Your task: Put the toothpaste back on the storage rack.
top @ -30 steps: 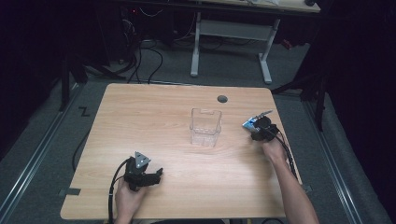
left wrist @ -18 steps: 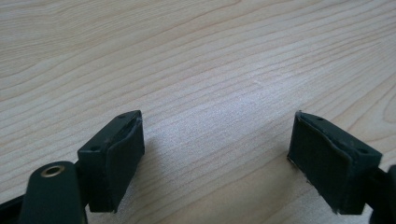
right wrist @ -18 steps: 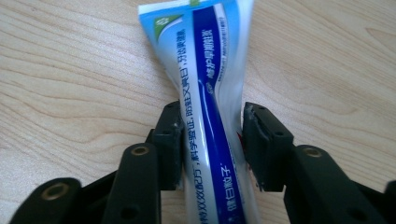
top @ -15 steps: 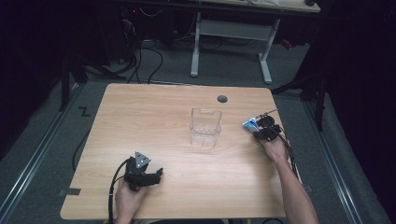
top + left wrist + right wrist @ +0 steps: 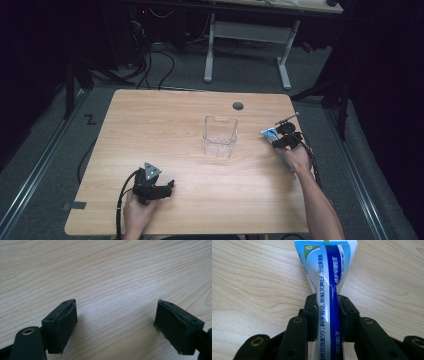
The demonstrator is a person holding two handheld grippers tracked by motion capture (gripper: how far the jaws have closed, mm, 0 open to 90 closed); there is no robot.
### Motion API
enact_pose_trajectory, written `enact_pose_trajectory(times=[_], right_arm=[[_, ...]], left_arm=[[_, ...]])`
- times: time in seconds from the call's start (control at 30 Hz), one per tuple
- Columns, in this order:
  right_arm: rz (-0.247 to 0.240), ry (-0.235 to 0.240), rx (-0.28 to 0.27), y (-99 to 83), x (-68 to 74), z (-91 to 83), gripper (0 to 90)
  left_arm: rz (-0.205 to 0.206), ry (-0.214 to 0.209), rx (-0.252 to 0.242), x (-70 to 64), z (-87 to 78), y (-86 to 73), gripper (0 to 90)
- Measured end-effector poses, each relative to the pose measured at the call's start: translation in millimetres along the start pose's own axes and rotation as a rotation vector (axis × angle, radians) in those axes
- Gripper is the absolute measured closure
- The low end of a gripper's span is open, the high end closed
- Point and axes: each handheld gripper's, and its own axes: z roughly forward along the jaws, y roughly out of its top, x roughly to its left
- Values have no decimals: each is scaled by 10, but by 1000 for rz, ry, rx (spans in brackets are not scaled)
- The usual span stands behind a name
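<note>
I have the right gripper (image 5: 327, 312) closed on a blue-and-white toothpaste tube (image 5: 325, 277), its fingers (image 5: 310, 315) pinching the tube across its width partway along the body. In the high view that right gripper (image 5: 281, 138) sits near the table's right edge, with the tube (image 5: 270, 134) pointing left toward the clear plastic container (image 5: 219, 136) that stands upright around the middle of the table (image 5: 150, 125). From here I cannot tell whether the tube is lifted or resting on the wood.

I judge the tube to be light and soft: the film wall gives under the fingers, and it looks narrowed where they squeeze it. The surface is glossy, so it may slide if I grip lightly, yet a hard squeeze could push paste toward the cap or crease the body. The flat crimped end fans out wide beyond the fingers and would flop if I swung it fast. I think the best hold is across the fuller body, about where I have it, rather than on the thin crimp.

My left gripper (image 5: 115, 320) rests low at the near left of the table (image 5: 112, 270), fingers (image 5: 61, 322) spread wide with nothing between them; in the high view the left gripper (image 5: 152, 185) is well apart from the container.
</note>
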Motion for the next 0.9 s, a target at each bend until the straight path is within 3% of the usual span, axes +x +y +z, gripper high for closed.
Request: enact_pose_trajectory(times=[0.3,0.47,0.6,0.9], right_arm=[[8,57,-59,-2,-6,-230,714],[12,116,-131,-47,15,-405,712],[5,116,-144,-57,58,-455,712],[-1,168,-202,-110,127,-567,716]], left_arm=[[1,-1,0,0,-1,-1,184],[1,-1,-1,-1,-1,-2,184],[1,-1,-1,-1,-1,-2,184],[3,-3,-1,-1,-1,-3,184]])
